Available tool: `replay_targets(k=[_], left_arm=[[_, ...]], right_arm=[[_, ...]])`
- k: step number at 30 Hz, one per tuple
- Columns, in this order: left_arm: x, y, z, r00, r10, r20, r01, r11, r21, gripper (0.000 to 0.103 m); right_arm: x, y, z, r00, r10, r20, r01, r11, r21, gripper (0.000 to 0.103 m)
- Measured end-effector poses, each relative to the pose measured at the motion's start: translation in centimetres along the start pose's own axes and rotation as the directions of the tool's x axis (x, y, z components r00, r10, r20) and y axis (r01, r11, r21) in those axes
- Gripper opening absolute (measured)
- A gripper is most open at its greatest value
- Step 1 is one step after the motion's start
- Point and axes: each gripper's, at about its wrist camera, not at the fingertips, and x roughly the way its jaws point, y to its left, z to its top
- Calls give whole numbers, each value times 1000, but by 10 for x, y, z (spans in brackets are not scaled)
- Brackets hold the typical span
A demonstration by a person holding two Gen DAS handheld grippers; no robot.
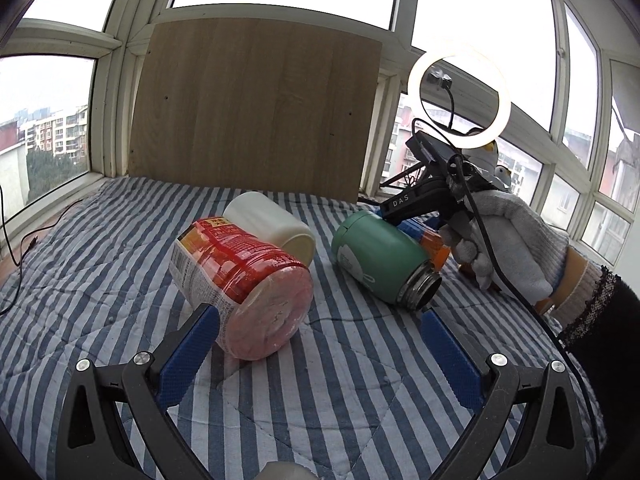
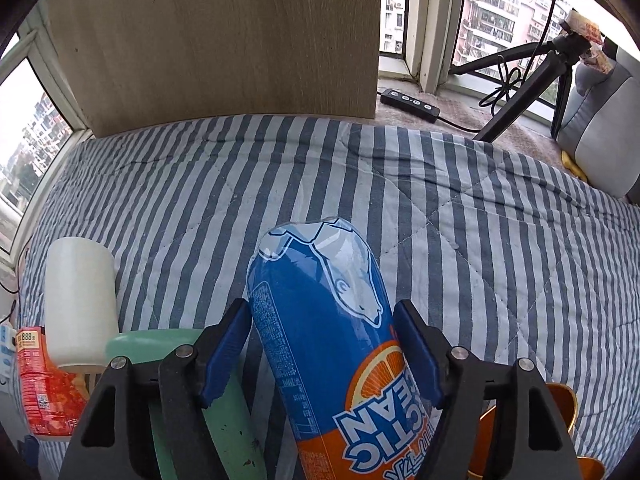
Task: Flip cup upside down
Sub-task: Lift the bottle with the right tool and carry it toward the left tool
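Blue pads of the left gripper [image 1: 320, 354] sit nearest the lens, spread wide and holding nothing, above the striped bedcover [image 1: 352, 392]. Just ahead of its left pad lies a red-labelled plastic jar [image 1: 240, 280] on its side, base toward the camera; touching the jar's far end is the white cup [image 1: 272, 226], also on its side, long axis running away from the gripper and to the left. Ahead of the right pad lies a green flask [image 1: 380, 258] on its side, open threaded neck pointing back toward the gripper. Beyond the flask, a gloved hand [image 1: 508, 240] carries the right gripper [image 2: 324, 344], whose pads flank a blue and orange bottle [image 2: 332, 340]; the left pad appears to touch the label, the right pad sits just beside it, so whether the bottle is pinched cannot be told. Judged from the task, the cup is not yet inverted. The left gripper is the nearer one to it, but the jar lies between, so the approach probably needs to pass over or around the jar and close across the cup's short axis. The right wrist view adds what the left lacks: the cup's full flank, with the flask just beside it, and a wooden board [image 2: 216, 40] behind the bedcover.
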Motion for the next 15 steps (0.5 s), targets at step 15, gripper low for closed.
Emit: replay_targets(k=[15], left_arm=[[-1, 11, 1, 1000, 7, 4, -7, 999, -53, 103]], right_arm=[[-72, -14, -49, 998, 53, 30, -54, 998, 31, 66]])
